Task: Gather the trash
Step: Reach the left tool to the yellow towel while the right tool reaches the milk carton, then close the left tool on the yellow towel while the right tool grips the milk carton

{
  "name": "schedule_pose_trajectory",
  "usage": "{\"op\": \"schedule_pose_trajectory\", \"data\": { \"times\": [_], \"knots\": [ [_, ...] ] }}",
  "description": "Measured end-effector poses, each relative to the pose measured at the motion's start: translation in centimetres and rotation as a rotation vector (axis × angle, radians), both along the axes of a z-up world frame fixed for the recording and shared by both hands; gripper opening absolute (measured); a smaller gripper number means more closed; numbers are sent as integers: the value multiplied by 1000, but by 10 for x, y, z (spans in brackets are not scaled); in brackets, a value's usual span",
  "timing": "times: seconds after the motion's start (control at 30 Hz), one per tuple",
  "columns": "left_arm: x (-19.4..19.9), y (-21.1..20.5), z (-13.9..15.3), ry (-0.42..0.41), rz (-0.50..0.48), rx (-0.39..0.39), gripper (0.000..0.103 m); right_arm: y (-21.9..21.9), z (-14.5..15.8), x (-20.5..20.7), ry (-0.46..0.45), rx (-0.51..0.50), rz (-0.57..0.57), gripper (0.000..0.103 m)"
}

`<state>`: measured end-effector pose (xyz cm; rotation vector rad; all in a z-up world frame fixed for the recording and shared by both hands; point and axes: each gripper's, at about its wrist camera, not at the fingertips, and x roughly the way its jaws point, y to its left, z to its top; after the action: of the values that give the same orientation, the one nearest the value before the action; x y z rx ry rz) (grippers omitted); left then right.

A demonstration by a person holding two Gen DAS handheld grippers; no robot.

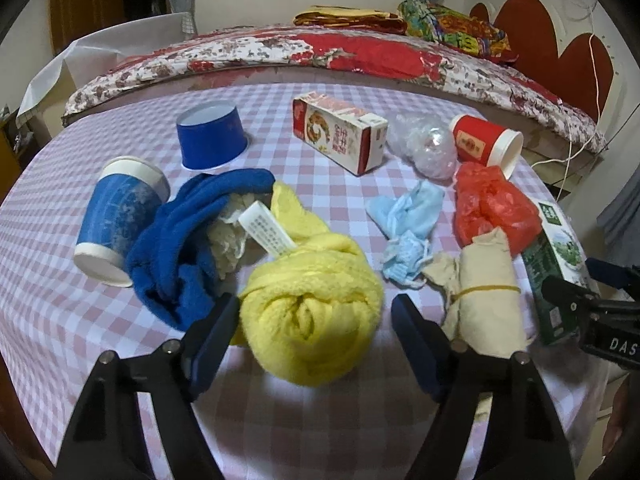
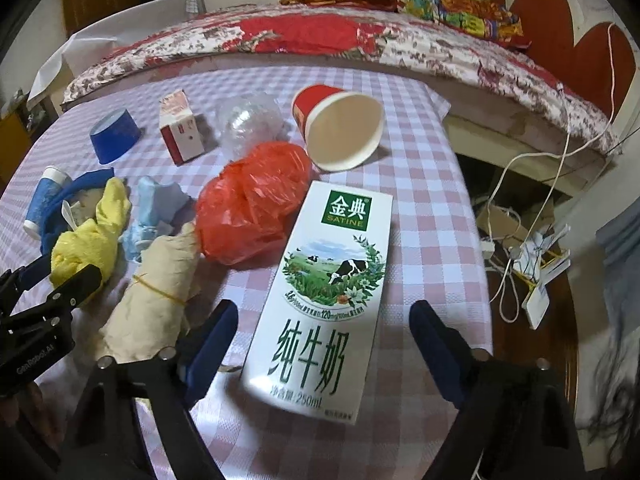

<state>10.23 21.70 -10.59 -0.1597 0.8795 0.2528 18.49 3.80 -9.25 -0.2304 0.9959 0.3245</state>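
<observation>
A balled yellow cloth lies on the pink-checked tablecloth, and my left gripper stands open astride it. Its left pad is right at the cloth's edge and the right pad stands clear. In the right wrist view a white and green milk carton lies flat between the open fingers of my right gripper, with a gap on each side. Neither gripper holds anything. A beige cloth roll bound with a rubber band lies between the two grippers.
Around them lie a blue cloth, a tipped blue cup, an upturned blue bowl, a red-white carton, clear plastic, a red cup, a red bag and blue masks. A bed runs behind; cables hang past the table's right edge.
</observation>
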Motion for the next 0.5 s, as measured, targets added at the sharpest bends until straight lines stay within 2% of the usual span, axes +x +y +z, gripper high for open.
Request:
{"op": "schedule_pose_trajectory", "data": {
  "times": [0.13,0.27,0.5],
  "knots": [
    [6,2,-5,18,-8,6,73,-1,-6,3,25,10,-5,73],
    [3,1,-2,7,-23,0,57,-1,-5,0,25,21,0,65],
    [-9,-8,19,-51,-56,-6,53,-14,10,-8,-6,64,-16,59]
  ]
}}
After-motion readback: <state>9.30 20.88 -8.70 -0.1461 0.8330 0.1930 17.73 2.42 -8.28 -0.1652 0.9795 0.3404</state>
